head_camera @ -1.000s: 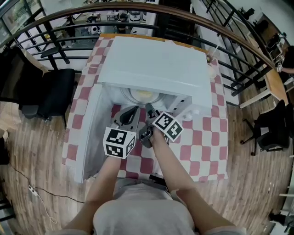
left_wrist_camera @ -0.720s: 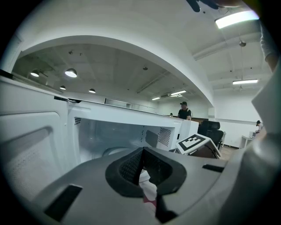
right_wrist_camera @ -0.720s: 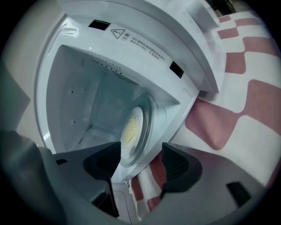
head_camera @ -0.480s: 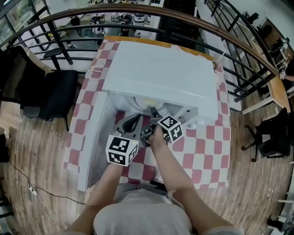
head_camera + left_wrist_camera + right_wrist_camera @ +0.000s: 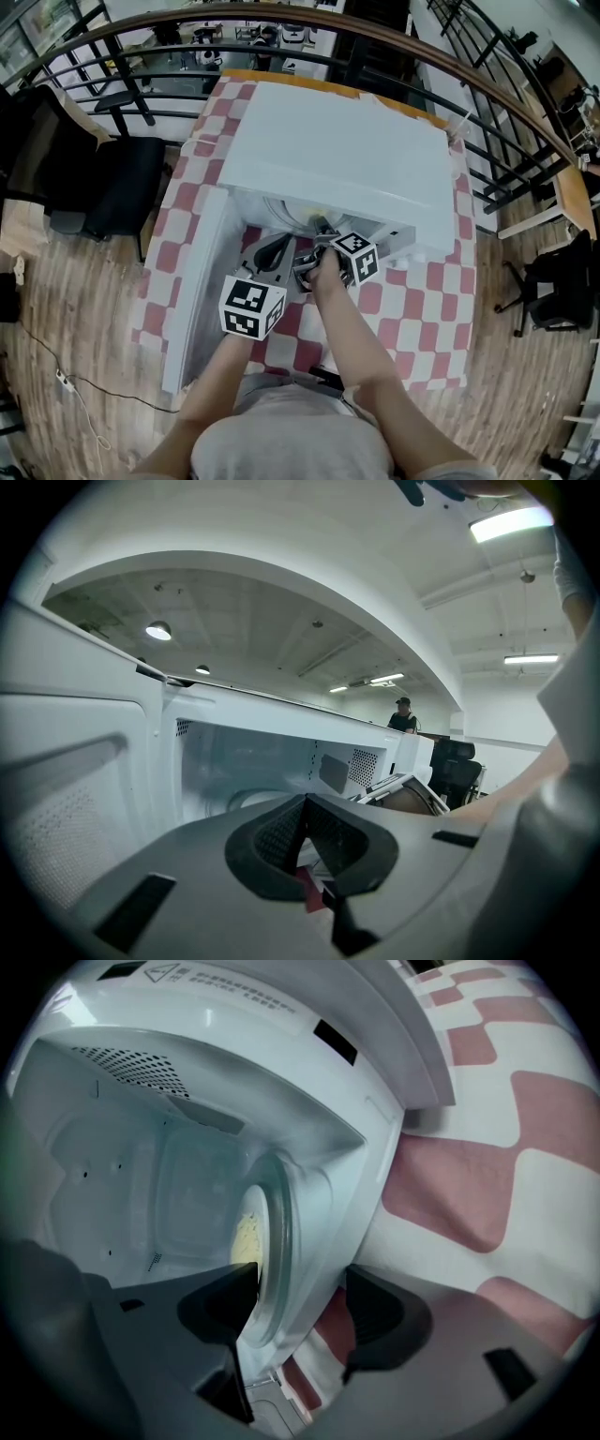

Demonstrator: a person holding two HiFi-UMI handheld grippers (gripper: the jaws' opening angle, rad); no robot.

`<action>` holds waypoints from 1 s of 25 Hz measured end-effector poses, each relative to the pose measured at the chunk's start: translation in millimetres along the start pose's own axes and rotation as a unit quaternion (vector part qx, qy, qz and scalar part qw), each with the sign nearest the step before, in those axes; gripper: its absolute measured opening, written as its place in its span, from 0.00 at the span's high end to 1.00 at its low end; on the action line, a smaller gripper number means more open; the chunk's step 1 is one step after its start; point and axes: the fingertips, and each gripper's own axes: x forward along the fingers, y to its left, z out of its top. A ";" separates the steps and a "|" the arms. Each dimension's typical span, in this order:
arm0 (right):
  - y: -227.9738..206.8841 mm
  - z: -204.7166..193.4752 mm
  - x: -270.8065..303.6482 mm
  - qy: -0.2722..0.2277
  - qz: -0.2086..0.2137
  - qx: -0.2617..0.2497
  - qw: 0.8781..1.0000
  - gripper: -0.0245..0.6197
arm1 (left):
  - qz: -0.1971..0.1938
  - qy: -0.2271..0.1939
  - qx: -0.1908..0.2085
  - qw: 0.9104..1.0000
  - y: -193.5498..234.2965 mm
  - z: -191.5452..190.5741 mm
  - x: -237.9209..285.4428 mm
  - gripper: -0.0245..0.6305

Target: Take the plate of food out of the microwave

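- The microwave door (image 5: 192, 281) is hanging open at nine o'clock of the cavity, so I am judging that step done. The microwave (image 5: 337, 150) is sitting on a red-and-white checked cloth (image 5: 412, 300).
- My left gripper (image 5: 274, 251) is hovering at about seven o'clock of the plate, its jaws pressed together on nothing.
- The plate of food (image 5: 298, 212) is lying inside the cavity, not yet lifted or drawn out.
- My right gripper (image 5: 319, 231) is reaching in at six o'clock of the plate. Its jaws are spread wide and straddling the near rim without clamping. As I am reading it, gripping and pulling out are what is left.
- The head view is hiding most of the plate under the microwave's top. The right gripper view is showing the rim between the jaws and the yellow food (image 5: 246, 1232). Only the left gripper view is showing its closed jaws and a person (image 5: 403, 714) far behind.
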 end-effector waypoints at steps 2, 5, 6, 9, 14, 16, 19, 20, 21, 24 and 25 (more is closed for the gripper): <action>-0.2 -0.3 -0.2 0.002 -0.002 0.001 1.000 0.50 | 0.001 0.001 0.000 1.000 1.0 -0.5 -0.5 0.96; -2.1 -0.1 -1.9 0.004 -0.001 0.005 1.000 0.51 | 0.001 0.002 0.002 1.000 1.3 -0.5 -0.7 0.96; -2.5 0.0 -2.5 0.006 0.000 0.003 1.000 0.50 | 0.002 0.002 0.003 1.000 1.9 -0.4 -0.8 0.96; -3.1 -1.0 -5.0 0.012 0.005 -0.007 1.000 0.51 | 0.009 0.002 0.001 1.000 6.7 -0.2 -3.4 0.96; -3.1 -2.6 -12.7 0.016 0.014 -0.006 1.000 0.56 | 0.021 0.003 -0.006 1.000 15.3 1.1 -8.9 0.96; -2.4 -2.9 -15.8 0.018 0.016 -0.011 1.000 0.60 | 0.025 0.002 -0.007 1.000 17.6 1.8 -10.5 0.96; -0.9 -3.2 -18.7 0.019 0.019 -0.012 1.000 0.65 | 0.026 0.001 -0.008 1.000 18.5 2.6 -11.6 0.96; -0.4 -3.4 -19.5 0.019 0.021 -0.012 1.000 0.67 | 0.026 0.001 -0.007 1.000 18.1 2.8 -11.9 0.96; 0.0 -3.6 -20.3 0.019 0.024 -0.011 0.999 0.68 | 0.025 0.001 -0.006 1.000 17.4 2.8 -12.3 0.96; -0.2 -3.9 -22.7 0.019 0.034 -0.007 0.999 0.71 | 0.023 0.001 -0.006 1.000 15.6 1.7 -14.6 0.96; 0.1 -3.9 -23.1 0.020 0.037 -0.005 0.999 0.71 | 0.023 0.001 -0.006 1.000 15.5 1.8 -15.5 0.96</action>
